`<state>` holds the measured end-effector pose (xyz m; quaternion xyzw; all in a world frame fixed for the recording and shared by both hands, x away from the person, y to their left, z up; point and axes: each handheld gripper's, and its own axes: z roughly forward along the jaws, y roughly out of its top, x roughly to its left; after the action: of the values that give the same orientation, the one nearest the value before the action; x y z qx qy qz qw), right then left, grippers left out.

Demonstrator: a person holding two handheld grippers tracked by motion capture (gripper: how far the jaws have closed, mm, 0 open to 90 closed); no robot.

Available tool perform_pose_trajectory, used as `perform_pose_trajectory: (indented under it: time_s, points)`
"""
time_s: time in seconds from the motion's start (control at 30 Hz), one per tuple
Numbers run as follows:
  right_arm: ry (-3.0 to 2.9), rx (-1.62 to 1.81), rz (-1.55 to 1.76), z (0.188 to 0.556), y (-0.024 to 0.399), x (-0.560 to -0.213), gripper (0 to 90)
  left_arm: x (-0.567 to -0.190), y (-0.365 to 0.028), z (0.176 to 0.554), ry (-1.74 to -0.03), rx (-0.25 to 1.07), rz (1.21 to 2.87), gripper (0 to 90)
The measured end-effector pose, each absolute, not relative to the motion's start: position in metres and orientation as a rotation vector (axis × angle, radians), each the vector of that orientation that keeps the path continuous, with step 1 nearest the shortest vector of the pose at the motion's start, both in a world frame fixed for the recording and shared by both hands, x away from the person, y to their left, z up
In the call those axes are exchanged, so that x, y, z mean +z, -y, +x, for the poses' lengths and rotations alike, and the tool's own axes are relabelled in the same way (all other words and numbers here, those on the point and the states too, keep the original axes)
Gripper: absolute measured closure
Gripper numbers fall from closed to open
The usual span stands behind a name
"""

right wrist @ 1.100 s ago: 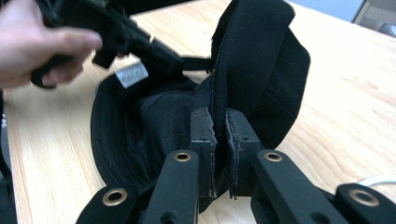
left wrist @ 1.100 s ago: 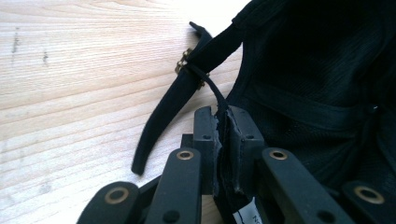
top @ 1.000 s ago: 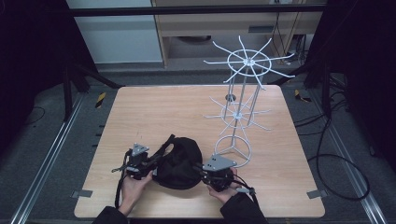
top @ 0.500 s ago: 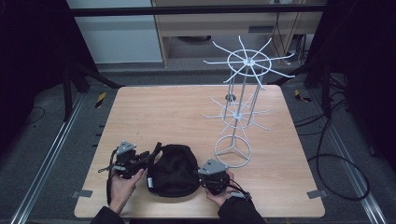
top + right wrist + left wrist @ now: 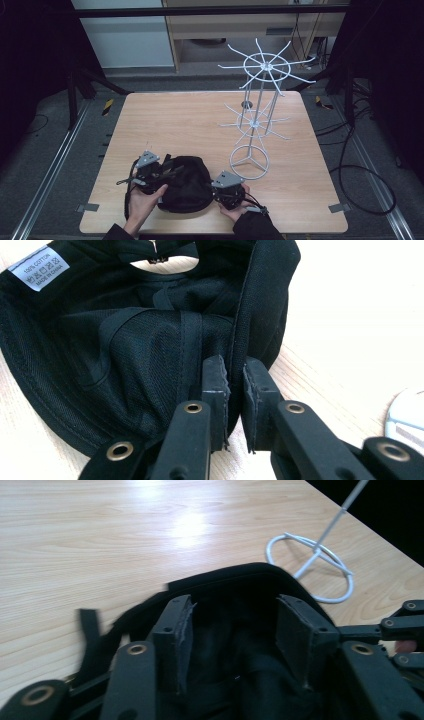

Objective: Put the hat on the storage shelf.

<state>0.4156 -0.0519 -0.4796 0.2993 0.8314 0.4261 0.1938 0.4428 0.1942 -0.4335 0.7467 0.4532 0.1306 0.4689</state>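
White wire rack (image 5: 256, 112) with spoked arms blocks the surface's far right; light wooden surface (image 5: 175, 122) stays open left and centre; black fabric cap (image 5: 186, 182) fills the near edge.

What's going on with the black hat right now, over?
Left gripper jaws just opened, off the black cap. Right gripper shut on cap's rim. Cap upside down on table. White wire rack stands beside, not blocking.

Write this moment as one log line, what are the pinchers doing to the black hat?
left gripper: jaws just opened, off cap | right gripper: shut on black cap rim | white wire rack: bare | table
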Motion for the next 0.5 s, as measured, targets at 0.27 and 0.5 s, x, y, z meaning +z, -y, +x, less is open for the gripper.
perform_pose_trajectory:
  time_s: [0.27, 0.5]
  points:
    - [-2.332, 1.220, 0.823, 0.415, 0.050, -0.478, 81.9, -0.436, -0.171, 0.447, -1.078, 0.283, 1.840, 37.8]
    - [-2.337, 1.242, 0.780, 0.412, 0.044, -0.476, 81.6, -0.436, -0.167, 0.451, -1.113, 0.284, 1.837, 34.8]
